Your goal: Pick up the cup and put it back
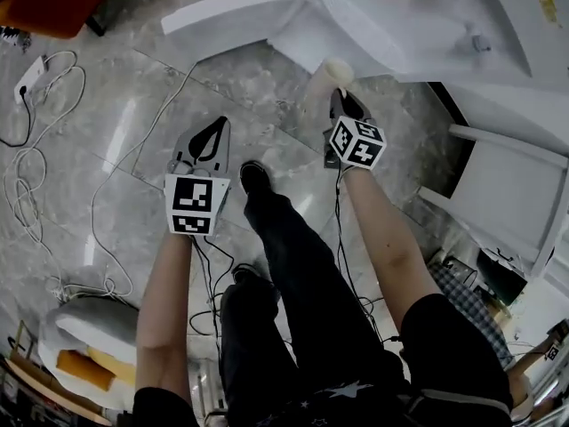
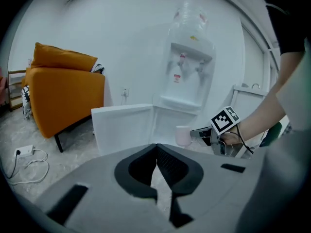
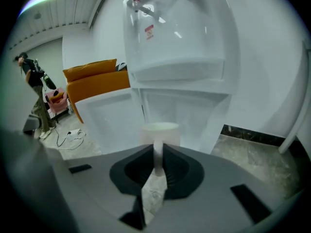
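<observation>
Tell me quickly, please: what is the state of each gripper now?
Left gripper: closed, empty.
Right gripper: closed on the cup.

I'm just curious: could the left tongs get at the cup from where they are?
Probably yes: the left tongs, shut and empty, have open air across to the cup; the right tongs grip only its handle, leaving its side bare.

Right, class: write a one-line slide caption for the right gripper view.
Right hand-held gripper shut on a white cup's handle, before a water dispenser.
</observation>
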Demonstrator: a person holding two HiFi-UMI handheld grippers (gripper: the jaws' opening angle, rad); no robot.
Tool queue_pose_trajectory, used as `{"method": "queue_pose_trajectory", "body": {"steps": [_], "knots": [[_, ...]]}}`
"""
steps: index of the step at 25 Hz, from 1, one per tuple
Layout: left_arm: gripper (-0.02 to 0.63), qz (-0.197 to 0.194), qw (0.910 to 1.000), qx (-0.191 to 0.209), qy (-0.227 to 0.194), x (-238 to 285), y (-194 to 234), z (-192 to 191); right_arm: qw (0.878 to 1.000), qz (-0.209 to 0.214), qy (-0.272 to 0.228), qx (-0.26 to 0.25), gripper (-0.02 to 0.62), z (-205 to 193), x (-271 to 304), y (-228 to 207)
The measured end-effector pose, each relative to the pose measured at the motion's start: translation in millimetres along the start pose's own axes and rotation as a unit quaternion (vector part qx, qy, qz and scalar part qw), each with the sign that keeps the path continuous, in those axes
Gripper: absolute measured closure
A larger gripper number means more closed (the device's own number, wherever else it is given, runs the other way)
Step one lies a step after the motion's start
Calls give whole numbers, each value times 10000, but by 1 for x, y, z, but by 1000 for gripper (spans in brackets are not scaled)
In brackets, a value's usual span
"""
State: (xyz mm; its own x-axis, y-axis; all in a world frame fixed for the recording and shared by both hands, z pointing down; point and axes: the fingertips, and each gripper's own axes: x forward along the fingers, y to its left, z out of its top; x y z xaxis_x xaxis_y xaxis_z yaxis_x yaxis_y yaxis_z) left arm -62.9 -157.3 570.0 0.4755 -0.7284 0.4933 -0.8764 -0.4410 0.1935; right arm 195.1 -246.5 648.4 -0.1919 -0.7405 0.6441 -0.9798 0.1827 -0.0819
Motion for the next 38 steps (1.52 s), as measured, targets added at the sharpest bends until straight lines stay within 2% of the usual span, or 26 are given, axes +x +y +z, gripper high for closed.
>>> {"method": "queue_pose_trajectory", "body": {"steps": [4,7,10,17,20,24,34,35,36,37,38], "knots": [[596,97,9998,-146,-129,46,29,-33,9989,-194,-283,334,552,-4,61,-30],[595,64,9995,-123,-283,78,44,-49,9984,-334,-427,179,552,-8,103,-48],[596,-20,9988,139,-471,109,54,-57,9974,-407,-583,75,552,-9,142,-61],[595,1,9951,526,-842,154,82,-61,9923,-647,-1020,281,552,-11,206,-90],[597,18,9934,672,-932,161,90,-59,9899,-735,-1158,354,552,-12,222,-98],[597,162,9924,460,-1127,161,104,-56,9863,-804,-1377,420,551,-8,229,-99],[596,186,9920,371,-1190,155,104,-69,9890,-758,-1236,296,540,-30,237,-91],[597,196,9920,387,-1183,153,104,-69,9896,-713,-1219,289,531,-30,238,-89],[595,200,9920,404,-1182,151,104,-68,9906,-642,-1173,278,481,-32,238,-85],[596,204,9918,418,-1194,149,103,-66,9918,-577,-1108,265,373,-34,237,-82],[597,219,9915,417,-1214,145,103,-63,9927,-542,-1045,255,342,-36,234,-78]]}}
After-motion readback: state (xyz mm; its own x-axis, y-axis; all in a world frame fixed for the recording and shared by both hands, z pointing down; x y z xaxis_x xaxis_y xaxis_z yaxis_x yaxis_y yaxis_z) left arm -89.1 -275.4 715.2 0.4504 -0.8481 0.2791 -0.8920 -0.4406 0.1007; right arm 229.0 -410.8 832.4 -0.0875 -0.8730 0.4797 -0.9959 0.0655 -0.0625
